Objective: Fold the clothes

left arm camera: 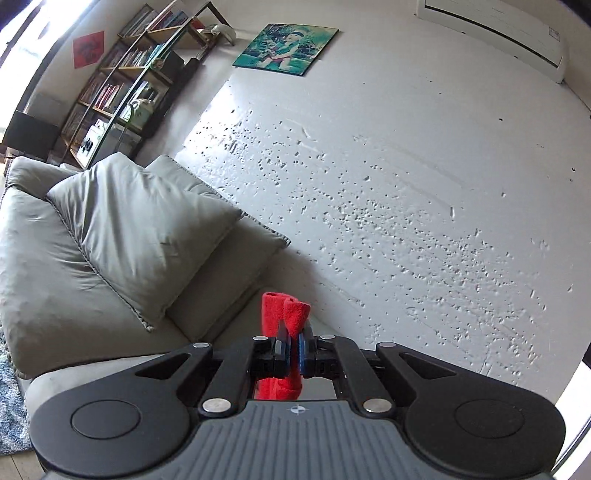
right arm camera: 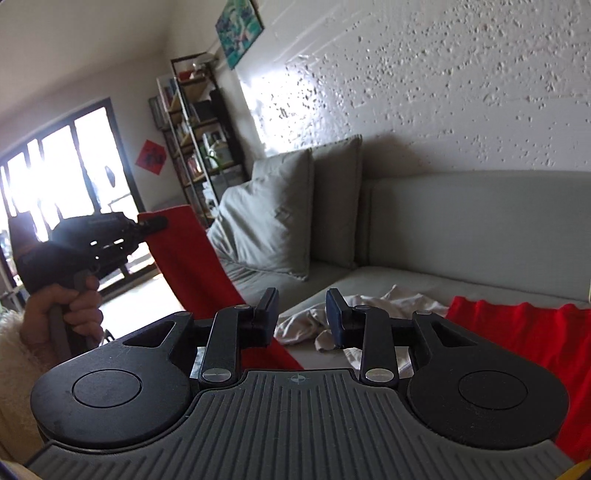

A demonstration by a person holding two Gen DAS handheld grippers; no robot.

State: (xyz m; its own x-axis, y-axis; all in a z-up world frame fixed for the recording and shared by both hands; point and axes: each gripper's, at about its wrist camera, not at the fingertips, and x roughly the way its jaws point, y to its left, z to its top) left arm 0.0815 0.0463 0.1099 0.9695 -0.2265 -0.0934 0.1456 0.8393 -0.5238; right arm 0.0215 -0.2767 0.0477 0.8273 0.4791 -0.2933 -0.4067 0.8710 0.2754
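Lower centre of left wrist view: left gripper clamped on bunched red garment — soft, napped knit, lifted off grey sofa; right gripper wide, empty, above crumpled white cloth; folding judged barely begun — nothing yet laid flat.

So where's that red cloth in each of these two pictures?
Left wrist view: the red cloth is bottom centre, pinched in the left gripper.
Right wrist view: it hangs at left from the left gripper and spreads over the sofa at right.
Shared landmark: the teal picture on the wall.
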